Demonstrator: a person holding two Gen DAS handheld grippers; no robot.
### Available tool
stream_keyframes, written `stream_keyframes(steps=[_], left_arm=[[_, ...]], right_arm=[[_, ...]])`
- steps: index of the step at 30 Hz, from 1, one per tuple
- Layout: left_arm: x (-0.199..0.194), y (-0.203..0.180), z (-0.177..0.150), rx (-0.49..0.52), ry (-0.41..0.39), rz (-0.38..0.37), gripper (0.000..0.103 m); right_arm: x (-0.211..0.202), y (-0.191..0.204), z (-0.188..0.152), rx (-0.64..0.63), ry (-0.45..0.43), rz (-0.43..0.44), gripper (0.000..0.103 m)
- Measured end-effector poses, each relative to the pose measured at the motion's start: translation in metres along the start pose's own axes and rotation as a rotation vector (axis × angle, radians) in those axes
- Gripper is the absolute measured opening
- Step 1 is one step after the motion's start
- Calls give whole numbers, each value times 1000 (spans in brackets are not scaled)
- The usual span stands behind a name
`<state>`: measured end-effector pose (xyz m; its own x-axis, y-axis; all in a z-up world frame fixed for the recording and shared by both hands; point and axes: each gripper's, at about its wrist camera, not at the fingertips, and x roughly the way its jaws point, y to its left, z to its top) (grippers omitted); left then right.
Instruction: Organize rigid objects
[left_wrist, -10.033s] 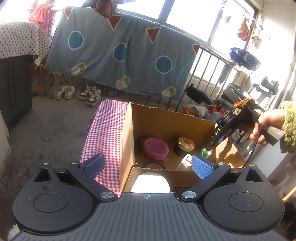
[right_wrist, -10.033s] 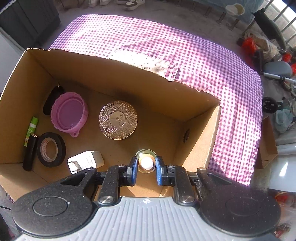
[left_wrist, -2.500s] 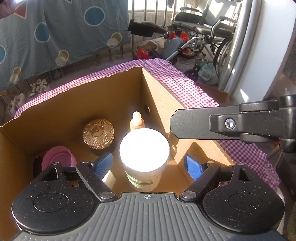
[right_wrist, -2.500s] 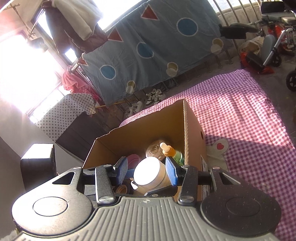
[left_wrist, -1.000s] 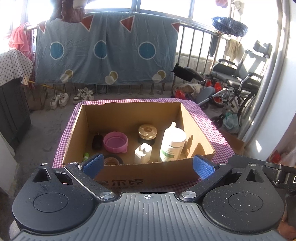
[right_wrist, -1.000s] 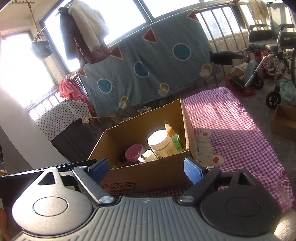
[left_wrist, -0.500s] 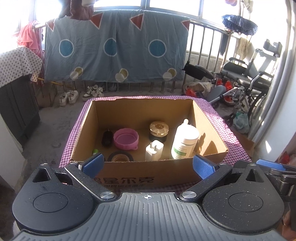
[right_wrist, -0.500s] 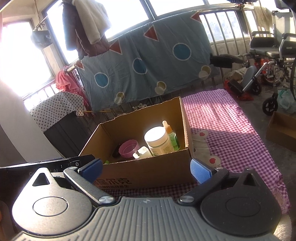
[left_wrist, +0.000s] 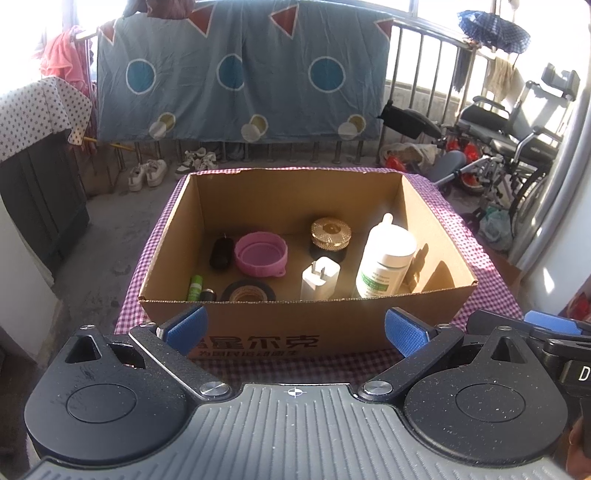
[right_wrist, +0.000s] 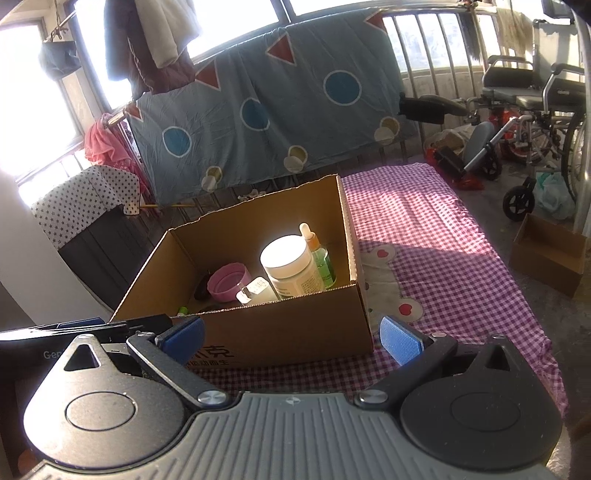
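Red print "星尔克" on the cardboard box (left_wrist: 280, 341) front; smaller line beneath illegible.

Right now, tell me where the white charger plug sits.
In the left wrist view the white charger plug stands inside the cardboard box near its front wall, between the black tape roll on its left and the white bottle on its right.

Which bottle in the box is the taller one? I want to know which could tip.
The white bottle with the green label; it stands upright by the right wall, and the small dropper bottle hides mostly behind it.
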<state>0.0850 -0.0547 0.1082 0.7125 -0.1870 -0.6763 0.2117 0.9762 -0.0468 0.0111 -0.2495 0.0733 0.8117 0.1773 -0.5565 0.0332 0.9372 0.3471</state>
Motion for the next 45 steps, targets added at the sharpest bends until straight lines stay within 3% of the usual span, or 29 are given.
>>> stream_keyframes(steps=[7, 16, 45], left_arm=[[7, 3, -3, -15, 39, 52, 103], [7, 11, -2, -28, 24, 103, 103], [13, 26, 14, 7, -9, 121, 102]], right_arm=[[11, -4, -3, -17, 24, -45, 103], [29, 16, 3, -88, 60, -48, 103], [42, 32, 22, -141, 41, -93, 103]])
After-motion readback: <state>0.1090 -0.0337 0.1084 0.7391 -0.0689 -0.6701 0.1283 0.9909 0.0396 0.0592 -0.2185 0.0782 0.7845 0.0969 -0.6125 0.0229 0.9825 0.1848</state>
